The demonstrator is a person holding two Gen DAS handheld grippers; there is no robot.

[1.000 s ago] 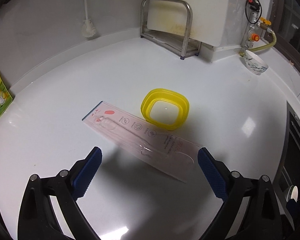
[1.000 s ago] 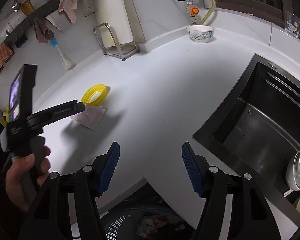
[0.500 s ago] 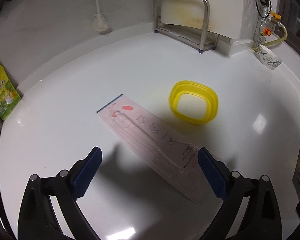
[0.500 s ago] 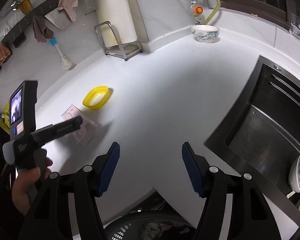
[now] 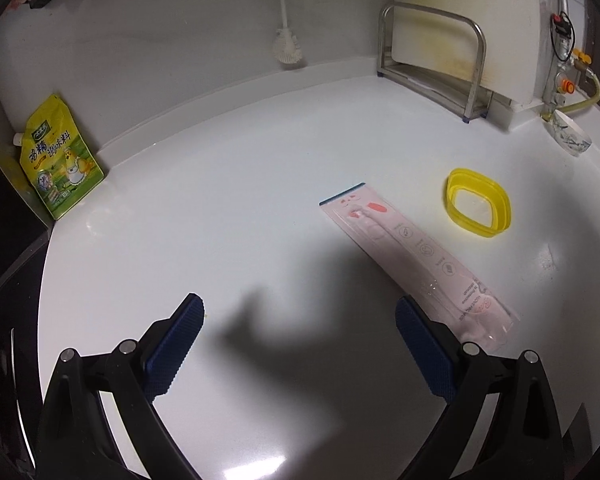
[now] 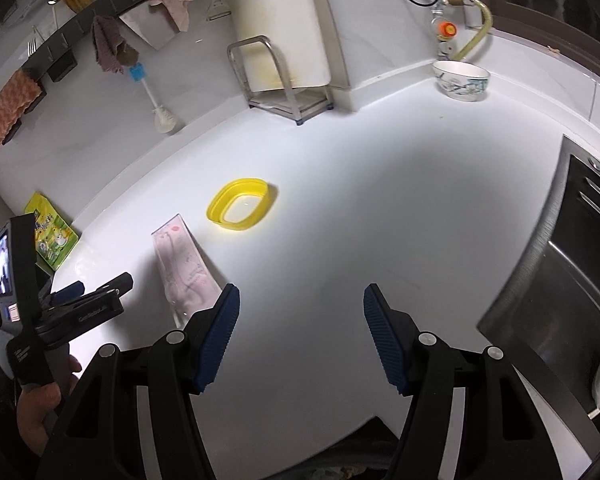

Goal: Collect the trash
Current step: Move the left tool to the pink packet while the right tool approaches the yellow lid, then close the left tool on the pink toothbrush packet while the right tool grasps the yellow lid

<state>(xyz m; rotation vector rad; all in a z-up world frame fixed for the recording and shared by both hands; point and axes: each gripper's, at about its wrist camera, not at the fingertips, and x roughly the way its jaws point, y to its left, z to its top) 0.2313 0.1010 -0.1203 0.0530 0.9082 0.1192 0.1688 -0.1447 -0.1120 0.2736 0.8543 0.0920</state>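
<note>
Two pieces of trash lie on the white desk (image 5: pixel 228 184): a long clear toothbrush package (image 5: pixel 416 256) with pink print, flat on the surface, and a yellow plastic ring (image 5: pixel 478 207) just beyond its far end, apart from it. The left hand-held gripper (image 5: pixel 298 346) hangs above the desk with its jaws spread wide and nothing between them; the package runs diagonally past its right finger, whose blue pad (image 5: pixel 422 350) seems to overlap the package's near end, though contact cannot be judged from this angle. Its shadow falls on the bare surface between the fingers.

In the right wrist view, the right hand-held gripper (image 6: pixel 300 336) also stands released, jaws wide and empty, over bare desk. The package (image 6: pixel 186 270) lies just beyond its left finger, and the yellow ring (image 6: pixel 240 204) sits farther back. To the left, a person's hand (image 6: pixel 36 412) grips the handle of the left hand-held gripper (image 6: pixel 96 300).

A green-yellow pouch (image 5: pixel 60 160) leans against the wall at the left end of the desk, a patterned bowl (image 6: pixel 462 80) stands in the far corner, and a dark sink (image 6: pixel 572 292) opens on the right.
</note>
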